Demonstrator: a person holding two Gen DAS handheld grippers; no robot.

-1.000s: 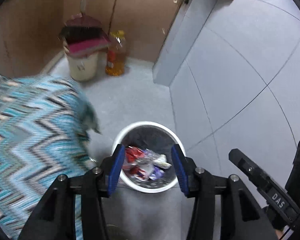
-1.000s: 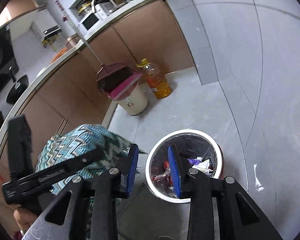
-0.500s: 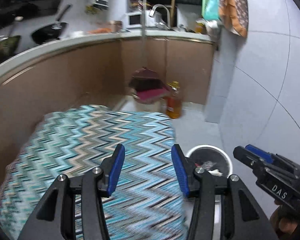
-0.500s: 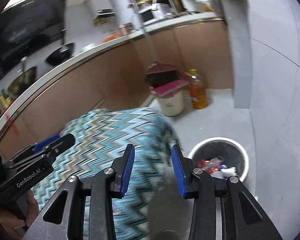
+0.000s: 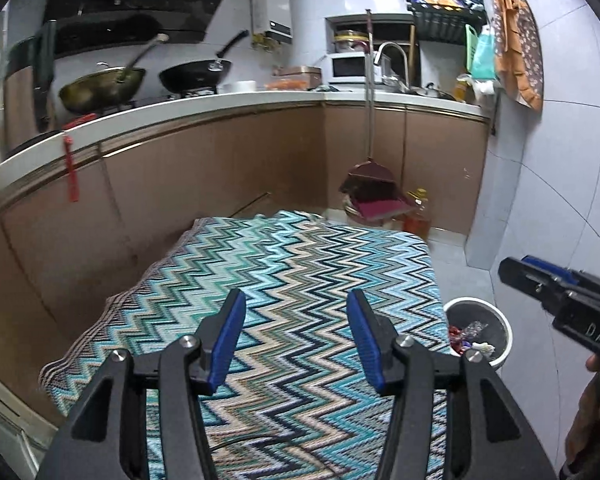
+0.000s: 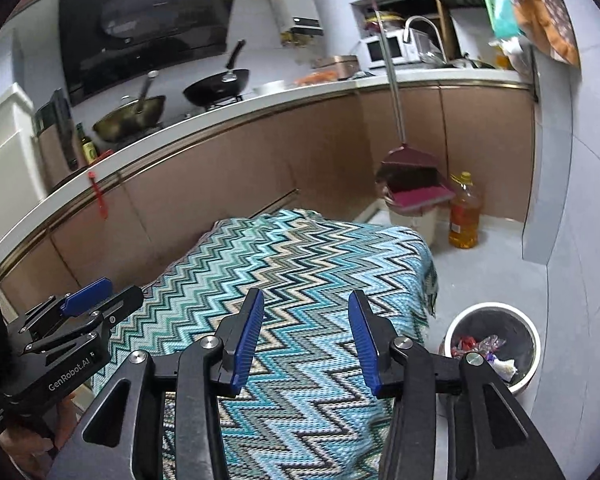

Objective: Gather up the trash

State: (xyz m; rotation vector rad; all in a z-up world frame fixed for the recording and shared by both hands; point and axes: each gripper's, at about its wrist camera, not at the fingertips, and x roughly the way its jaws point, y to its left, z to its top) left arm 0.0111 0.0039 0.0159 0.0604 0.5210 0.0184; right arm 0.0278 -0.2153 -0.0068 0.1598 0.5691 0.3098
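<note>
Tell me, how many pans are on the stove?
2. A brass-coloured wok sits on the left, and a black frying pan to its right. More may be hidden.

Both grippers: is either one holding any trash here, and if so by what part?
Nothing is held. The left gripper and right gripper are both open and empty above the zigzag cloth.
</note>
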